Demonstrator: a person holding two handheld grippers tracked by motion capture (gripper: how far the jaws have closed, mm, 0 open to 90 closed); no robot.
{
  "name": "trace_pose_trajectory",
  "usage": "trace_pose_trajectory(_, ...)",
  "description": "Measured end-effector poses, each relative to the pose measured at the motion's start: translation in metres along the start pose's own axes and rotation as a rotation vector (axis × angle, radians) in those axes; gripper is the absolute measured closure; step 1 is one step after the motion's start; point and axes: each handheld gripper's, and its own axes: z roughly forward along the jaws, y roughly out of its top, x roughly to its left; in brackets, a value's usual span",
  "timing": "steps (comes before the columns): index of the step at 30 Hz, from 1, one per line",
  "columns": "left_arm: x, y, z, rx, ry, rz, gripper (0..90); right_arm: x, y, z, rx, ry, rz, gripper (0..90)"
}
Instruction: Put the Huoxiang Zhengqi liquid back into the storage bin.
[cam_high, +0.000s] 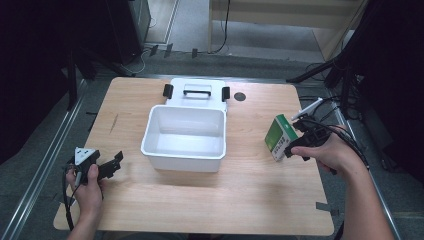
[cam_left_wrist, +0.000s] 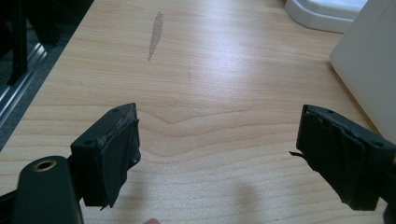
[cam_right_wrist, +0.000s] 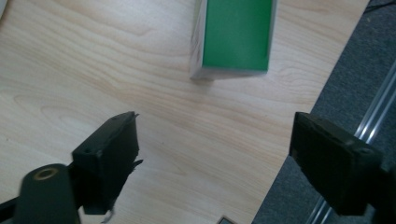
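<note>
Green box (cam_right_wrist: 233, 35) on table ahead of right claw (cam_right_wrist: 215, 158), jaws wide apart, not touching; left claw (cam_left_wrist: 219, 158) likewise open.

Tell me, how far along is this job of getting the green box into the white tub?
Done: the white tub stands open and empty, its lid lying behind it. In hand: the right hand-held gripper is open, with the green box on the table just ahead of its jaws, not gripped. The left hand-held gripper is open over bare table. Left, probably: grasping the box, placing it in the tub, perhaps closing the lid.
</note>
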Motion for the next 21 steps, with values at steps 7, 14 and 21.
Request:
trace_pose_trajectory(7, 0.0, 0.0, 0.0, 0.002, 0.001, 0.001, 14.5, 0.0, 0.028, -0.002, 0.013, -0.023, 0.053, 26.2)
trace_pose_trajectory(14, 0.0, 0.0, 0.0, 0.002, -0.002, -0.001, 14.5, 0.001, 0.052, 0.009, 0.044, -0.013, 0.083, 31.9)
trace_pose_trajectory(21, 0.0, 0.0, 0.0, 0.002, -0.001, -0.001, 14.5, -0.002, 0.07, 0.017, 0.027, 0.023, 0.163, 42.8)
